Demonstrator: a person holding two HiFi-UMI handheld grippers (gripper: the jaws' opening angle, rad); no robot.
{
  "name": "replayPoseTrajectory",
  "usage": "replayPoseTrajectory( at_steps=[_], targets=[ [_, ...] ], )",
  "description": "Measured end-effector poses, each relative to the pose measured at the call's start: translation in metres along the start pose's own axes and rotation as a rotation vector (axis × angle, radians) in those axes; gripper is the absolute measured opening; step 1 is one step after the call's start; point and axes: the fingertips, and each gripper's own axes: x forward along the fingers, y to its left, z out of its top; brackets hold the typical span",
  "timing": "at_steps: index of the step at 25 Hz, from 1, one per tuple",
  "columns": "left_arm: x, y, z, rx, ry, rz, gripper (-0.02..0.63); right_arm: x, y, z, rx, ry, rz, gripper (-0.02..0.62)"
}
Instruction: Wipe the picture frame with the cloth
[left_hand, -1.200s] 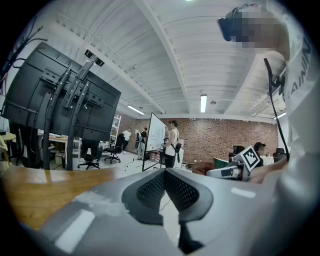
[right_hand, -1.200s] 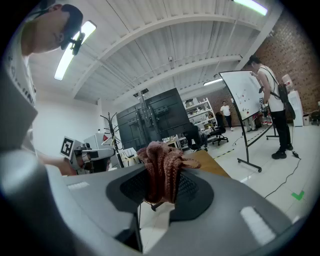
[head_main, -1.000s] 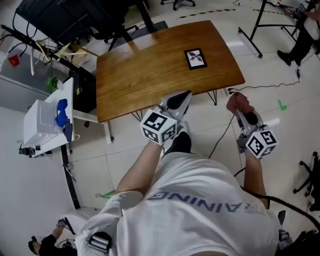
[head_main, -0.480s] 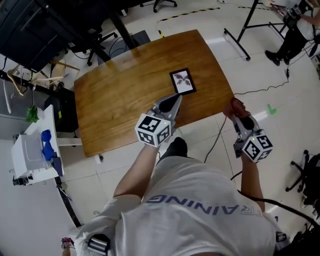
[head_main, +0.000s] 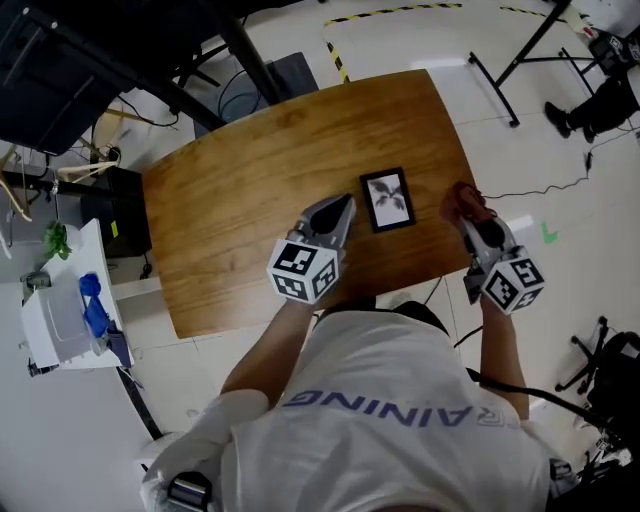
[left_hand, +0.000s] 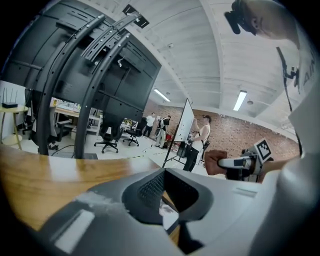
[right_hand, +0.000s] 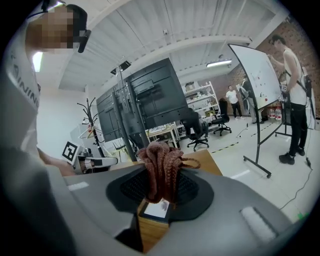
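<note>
Currently we log the small black-edged rectangular picture frame (head_main: 388, 200) lying flat near the front edge of the brown wooden bench (head_main: 230, 190), between both tools. The right hand-held gripper (head_main: 470, 215) is clenched on the bunched reddish-brown knitted cloth (head_main: 461, 198), just beside the frame's right edge; we judge it poised for a first pass, with no contact seen. The left hand-held gripper (head_main: 338, 210) is released and empty, jaws slightly apart, just left of the frame, probably to steady it. Pale tiled floor (head_main: 400, 45) surrounds the bench; a whiteboard (right_hand: 255, 70) stands beyond.
</note>
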Motion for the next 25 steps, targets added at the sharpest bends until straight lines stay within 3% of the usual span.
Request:
replayPoseTrajectory(
  at_steps=[5, 12, 16, 19, 25],
  targets=[
    [0.010, 0.006, -0.015, -0.064, 0.024, 0.047, 0.005, 0.039, -0.005, 0.003, 0.000, 0.072, 0.094, 0.112],
    [0.021, 0.008, -0.033, -0.124, 0.011, 0.181, 0.005, 0.089, -0.001, -0.009, -0.005, 0.196, 0.295, 0.112],
    [0.035, 0.003, -0.055, -0.150, 0.041, 0.227, 0.005, 0.105, -0.003, -0.018, 0.011, 0.242, 0.359, 0.112],
    [0.047, -0.005, -0.079, -0.178, 0.093, 0.224, 0.005, 0.114, -0.005, -0.023, 0.015, 0.273, 0.387, 0.112],
    [0.066, -0.016, -0.146, -0.242, 0.291, 0.193, 0.005, 0.141, 0.002, -0.046, 0.050, 0.352, 0.409, 0.112]
  ],
)
